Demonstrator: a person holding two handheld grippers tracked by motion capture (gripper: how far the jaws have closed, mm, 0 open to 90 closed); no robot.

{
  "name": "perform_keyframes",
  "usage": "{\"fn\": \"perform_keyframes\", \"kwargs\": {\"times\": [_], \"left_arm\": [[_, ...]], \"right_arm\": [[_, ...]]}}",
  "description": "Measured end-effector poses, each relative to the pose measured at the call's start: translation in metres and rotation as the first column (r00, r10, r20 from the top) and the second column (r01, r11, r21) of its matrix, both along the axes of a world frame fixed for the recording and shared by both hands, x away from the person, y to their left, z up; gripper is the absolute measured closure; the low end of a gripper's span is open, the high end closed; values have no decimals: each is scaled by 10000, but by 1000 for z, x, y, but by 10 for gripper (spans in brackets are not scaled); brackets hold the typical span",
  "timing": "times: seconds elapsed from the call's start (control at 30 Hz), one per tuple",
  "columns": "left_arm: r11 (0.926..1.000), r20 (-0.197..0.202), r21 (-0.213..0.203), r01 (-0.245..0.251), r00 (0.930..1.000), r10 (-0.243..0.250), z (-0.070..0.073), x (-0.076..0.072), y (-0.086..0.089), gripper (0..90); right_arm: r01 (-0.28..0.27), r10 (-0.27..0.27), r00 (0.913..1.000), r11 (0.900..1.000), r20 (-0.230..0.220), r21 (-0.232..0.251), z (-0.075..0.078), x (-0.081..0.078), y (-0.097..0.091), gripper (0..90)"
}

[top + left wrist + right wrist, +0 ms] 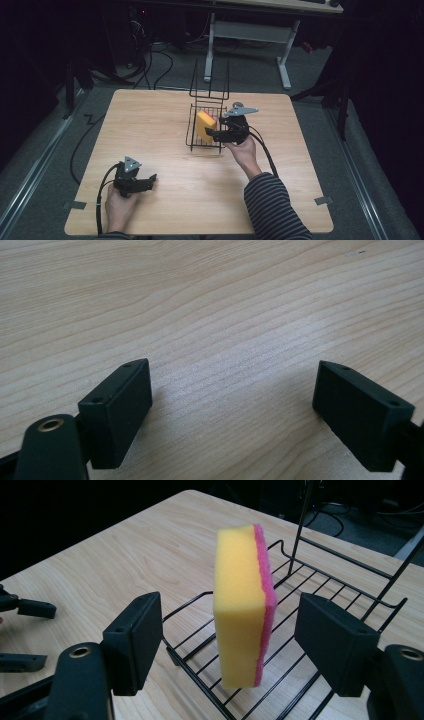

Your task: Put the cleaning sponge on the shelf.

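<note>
Standing on edge, a yellow-and-pink sponge (243, 605) is being left in a black wire rack (320, 587).

Nearest, the left gripper (148, 181) is being held low over the wooden table (165, 125), jaws wide apart and empty. Farther off, the right gripper (214, 128) is being held at the rack, jaws spread fully, the sponge between them untouched.

Left gripper (150, 178) low, jaws apart; right gripper (211, 127) farther forward, jaws wide apart.

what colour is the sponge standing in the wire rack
The sponge is yellow with a pink scouring layer on one face, clearest in the right gripper view.
</note>
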State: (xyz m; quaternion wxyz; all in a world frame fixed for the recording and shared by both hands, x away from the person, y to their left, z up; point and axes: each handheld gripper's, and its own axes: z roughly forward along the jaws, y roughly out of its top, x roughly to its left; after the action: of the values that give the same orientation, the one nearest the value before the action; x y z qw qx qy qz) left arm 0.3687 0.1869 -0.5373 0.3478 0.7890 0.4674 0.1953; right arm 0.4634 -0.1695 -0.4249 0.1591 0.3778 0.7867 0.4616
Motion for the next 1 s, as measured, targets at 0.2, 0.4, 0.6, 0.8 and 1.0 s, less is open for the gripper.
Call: {"fn": "perform_keyframes", "kwargs": {"times": [0.2, 0.4, 0.6, 0.8, 1.0], "left_arm": [[10000, 0, 2, 0, 10000, 0, 0, 0, 0, 166], [10000, -15, 8, 12, 10000, -12, 0, 0, 0, 166], [10000, 1, 2, 1, 10000, -1, 0, 0, 0, 166], [10000, -13, 8, 12, 10000, -12, 0, 0, 0, 166], [10000, -11, 6, 11, 10000, -11, 0, 0, 0, 166]], "right_arm": [[238, -241, 9997, 9991, 101, 342, 5, -10, -15, 306], [245, -255, 9993, 9990, 264, 364, 11, -18, -25, 309], [284, -302, 9989, 9984, 370, 490, 15, -25, -31, 314], [385, -417, 9978, 9974, 522, 606, 12, -33, -41, 321], [334, -395, 9966, 9960, 729, 834, 18, -45, -51, 327]]}}
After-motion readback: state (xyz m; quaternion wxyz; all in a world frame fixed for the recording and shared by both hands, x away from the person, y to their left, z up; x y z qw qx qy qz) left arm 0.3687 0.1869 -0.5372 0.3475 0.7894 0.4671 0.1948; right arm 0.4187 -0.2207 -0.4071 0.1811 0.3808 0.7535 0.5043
